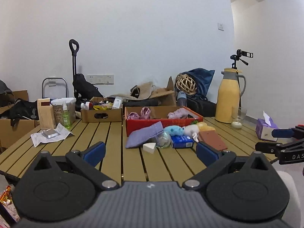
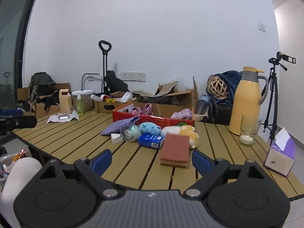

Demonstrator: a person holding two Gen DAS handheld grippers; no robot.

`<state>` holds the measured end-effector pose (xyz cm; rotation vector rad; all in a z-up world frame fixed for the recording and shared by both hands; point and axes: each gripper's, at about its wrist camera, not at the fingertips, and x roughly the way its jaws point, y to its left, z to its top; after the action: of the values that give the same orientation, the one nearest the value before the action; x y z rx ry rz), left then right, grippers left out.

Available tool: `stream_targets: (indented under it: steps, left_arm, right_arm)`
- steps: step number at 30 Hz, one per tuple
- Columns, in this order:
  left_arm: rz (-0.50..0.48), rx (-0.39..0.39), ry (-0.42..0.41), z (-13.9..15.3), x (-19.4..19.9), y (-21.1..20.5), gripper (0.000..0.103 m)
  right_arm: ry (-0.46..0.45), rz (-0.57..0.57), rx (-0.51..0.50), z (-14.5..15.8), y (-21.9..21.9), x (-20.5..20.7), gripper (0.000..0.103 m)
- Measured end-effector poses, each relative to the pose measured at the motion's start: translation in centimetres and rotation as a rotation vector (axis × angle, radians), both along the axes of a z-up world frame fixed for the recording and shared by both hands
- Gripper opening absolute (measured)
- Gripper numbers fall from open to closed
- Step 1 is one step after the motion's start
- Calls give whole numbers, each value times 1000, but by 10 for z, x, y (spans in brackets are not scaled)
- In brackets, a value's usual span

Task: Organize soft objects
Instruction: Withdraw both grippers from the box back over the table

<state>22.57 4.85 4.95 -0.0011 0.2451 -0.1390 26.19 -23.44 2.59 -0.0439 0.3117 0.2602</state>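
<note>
- Left wrist view: left gripper (image 1: 150, 152) is spread wide with nothing in it, hanging over the near table (image 1: 95, 133) edge. The soft stuff, purple pouch (image 1: 144, 136), blue plush (image 1: 173, 130) and white plush (image 1: 191, 130), sits just in front of the red box (image 1: 163, 124).
- Right wrist view: right gripper (image 2: 151, 160) is released too, nothing between the pads. Sponge (image 2: 175, 149) lies in front of the red box (image 2: 152, 118), nearest this gripper, by the blue plush (image 2: 149, 127).

Only "DAS" legible, on right tool (image 1: 285, 138) arm; rest unreadable.
</note>
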Motion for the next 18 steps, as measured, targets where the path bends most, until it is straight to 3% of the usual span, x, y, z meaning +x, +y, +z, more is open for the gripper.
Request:
stream_targets:
  steps: [7, 11, 18]
  left_arm:
    - [12, -27, 23, -12, 19, -2, 103]
    - [27, -42, 100, -29, 58, -6, 103]
    - [-22, -26, 159, -49, 128, -27, 103]
  right_arm:
    - [11, -19, 39, -14, -2, 14, 90]
    - [59, -27, 32, -32, 1, 41, 89]
    - [105, -79, 39, -55, 0, 114, 87]
